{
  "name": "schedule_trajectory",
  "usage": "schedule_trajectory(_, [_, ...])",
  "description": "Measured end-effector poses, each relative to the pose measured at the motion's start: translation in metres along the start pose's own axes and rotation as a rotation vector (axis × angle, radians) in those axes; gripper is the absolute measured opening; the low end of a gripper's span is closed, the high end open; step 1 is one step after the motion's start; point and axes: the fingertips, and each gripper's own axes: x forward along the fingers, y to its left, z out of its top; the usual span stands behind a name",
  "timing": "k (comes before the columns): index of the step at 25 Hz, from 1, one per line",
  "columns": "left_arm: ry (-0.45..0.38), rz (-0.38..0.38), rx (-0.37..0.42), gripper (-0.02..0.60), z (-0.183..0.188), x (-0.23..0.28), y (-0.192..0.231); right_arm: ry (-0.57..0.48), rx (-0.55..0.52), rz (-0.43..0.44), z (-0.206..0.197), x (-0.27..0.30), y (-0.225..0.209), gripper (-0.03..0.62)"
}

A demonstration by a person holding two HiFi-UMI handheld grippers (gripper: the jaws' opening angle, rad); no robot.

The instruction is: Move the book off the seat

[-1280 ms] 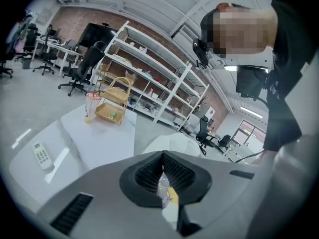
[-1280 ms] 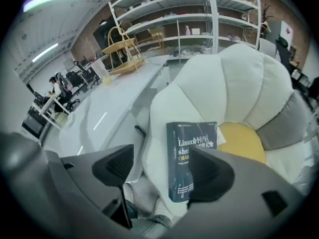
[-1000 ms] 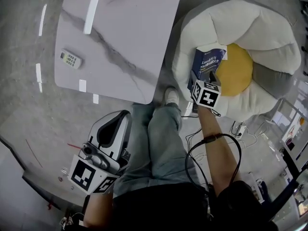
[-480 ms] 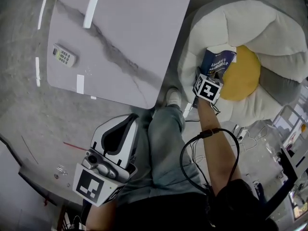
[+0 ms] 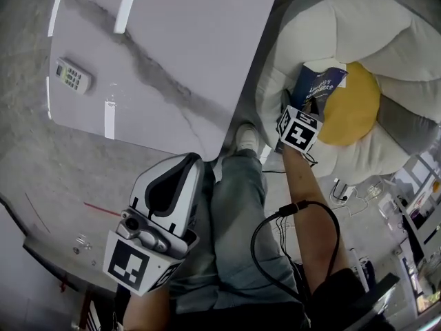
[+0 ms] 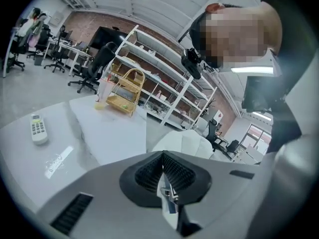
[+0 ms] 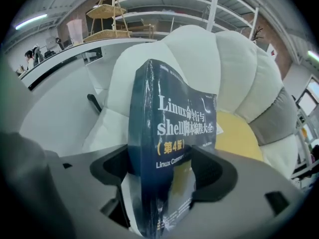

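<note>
The lower end of the book (image 7: 167,113) is covered by the jaws of the right gripper (image 7: 164,176), and the small print at the foot of its cover is blurred past reading. In the head view the table (image 5: 193,33) is cut off by the top edge and the seat (image 5: 358,26) by the right edge. The buttons of the remote (image 5: 72,76) are too small to be told apart.

Grey-green trousers (image 5: 238,212), white shoe (image 5: 246,138), black cable (image 5: 253,243)
</note>
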Motion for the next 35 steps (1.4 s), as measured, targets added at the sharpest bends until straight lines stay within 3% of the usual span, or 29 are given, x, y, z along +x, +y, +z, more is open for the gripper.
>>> schedule_trajectory(8, [0.022, -0.014, -0.023, 0.006, -0.015, 0.001, 0.006, -0.072, 0.033, -0.002, -0.001, -0.003, -0.003, 0.36])
schedule_trajectory(12, [0.036, -0.035, -0.017, 0.006, -0.015, 0.004, 0.004, -0.056, 0.035, 0.005, 0.0, -0.007, -0.006, 0.341])
schedule_trajectory(19, [0.014, -0.025, -0.045, 0.006, 0.0, 0.005, 0.001, 0.001, 0.064, -0.034, 0.0, -0.029, -0.024, 0.249])
schedule_trajectory(30, [0.047, -0.03, -0.064, 0.006, 0.013, -0.001, -0.022, 0.057, 0.119, -0.032, 0.003, -0.057, -0.066, 0.179])
schedule_trajectory(35, [0.057, -0.05, -0.065, 0.006, 0.018, 0.0, -0.036, 0.083, 0.108, 0.007, 0.006, -0.067, -0.076, 0.176])
